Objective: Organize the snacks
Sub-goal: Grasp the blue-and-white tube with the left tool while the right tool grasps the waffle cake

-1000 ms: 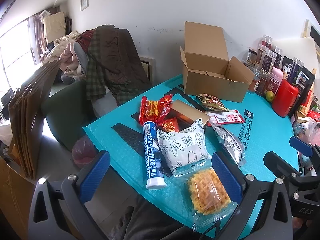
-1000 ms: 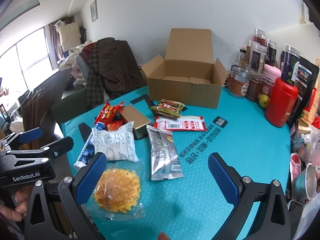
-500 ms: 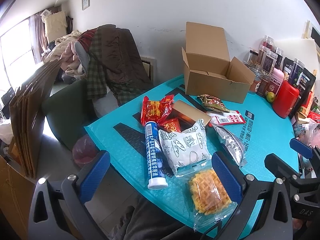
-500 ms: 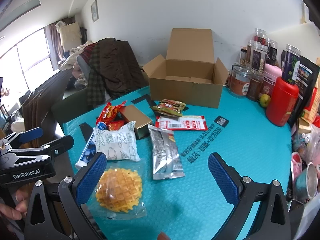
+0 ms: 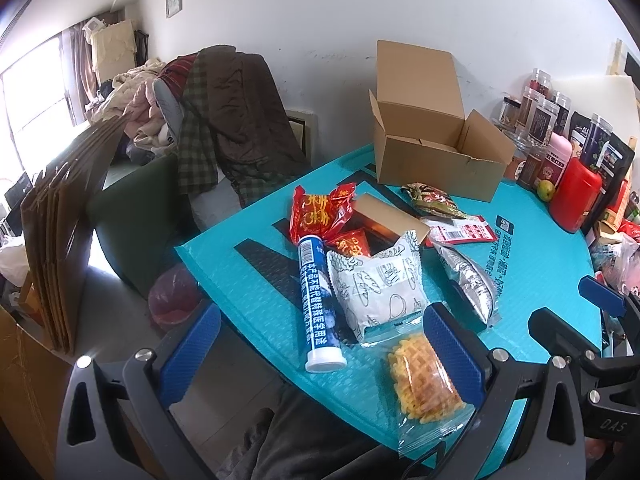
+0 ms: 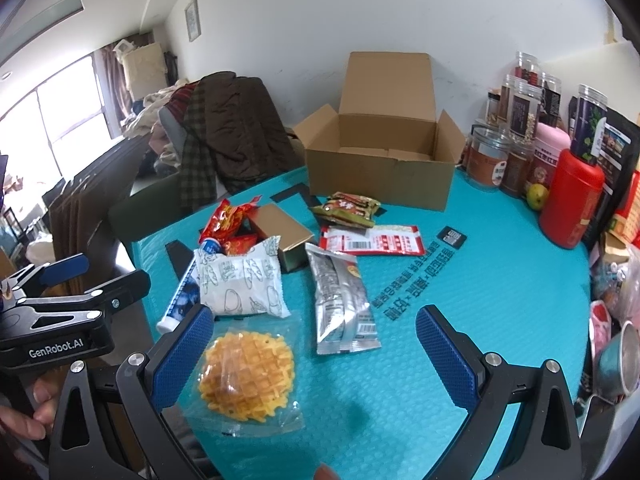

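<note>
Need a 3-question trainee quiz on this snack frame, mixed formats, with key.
1. True or false: the cardboard box is open and shows no snacks inside.
2. Which snack lies nearest the right tongs? A) waffle B) silver pouch C) green packet
3. Fill in: the blue tube lies beside the white ____.

Key: 1 true; 2 A; 3 packet. Both the right and left tongs are open and hold nothing.
</note>
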### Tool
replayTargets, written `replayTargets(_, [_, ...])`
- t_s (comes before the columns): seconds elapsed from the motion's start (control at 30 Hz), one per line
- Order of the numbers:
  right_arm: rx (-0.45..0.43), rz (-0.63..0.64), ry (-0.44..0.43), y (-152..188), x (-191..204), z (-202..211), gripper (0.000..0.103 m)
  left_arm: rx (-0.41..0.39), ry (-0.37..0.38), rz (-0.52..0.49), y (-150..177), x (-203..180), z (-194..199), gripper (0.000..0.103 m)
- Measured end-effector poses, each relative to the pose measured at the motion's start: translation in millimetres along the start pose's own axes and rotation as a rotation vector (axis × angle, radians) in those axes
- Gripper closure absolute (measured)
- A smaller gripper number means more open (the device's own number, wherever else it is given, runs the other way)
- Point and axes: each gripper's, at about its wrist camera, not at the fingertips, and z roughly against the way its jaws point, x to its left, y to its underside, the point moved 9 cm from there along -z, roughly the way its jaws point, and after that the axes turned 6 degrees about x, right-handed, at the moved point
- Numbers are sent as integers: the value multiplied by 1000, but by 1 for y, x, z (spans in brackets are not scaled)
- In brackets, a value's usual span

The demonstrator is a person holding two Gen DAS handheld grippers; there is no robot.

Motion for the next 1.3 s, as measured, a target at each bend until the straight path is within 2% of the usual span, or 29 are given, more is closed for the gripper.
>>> replayTargets(0.47, [51,15,-41,17,22,-15,0,38,9,17,21,20,-9,0])
replayTargets(0.87, [176,14,-96,43,47,-56,0,82,4,51,38,43,-28,0])
replayTargets(1.3, [278,53,-43,60,59,-98,0,126,29,58,45,46,-53,0])
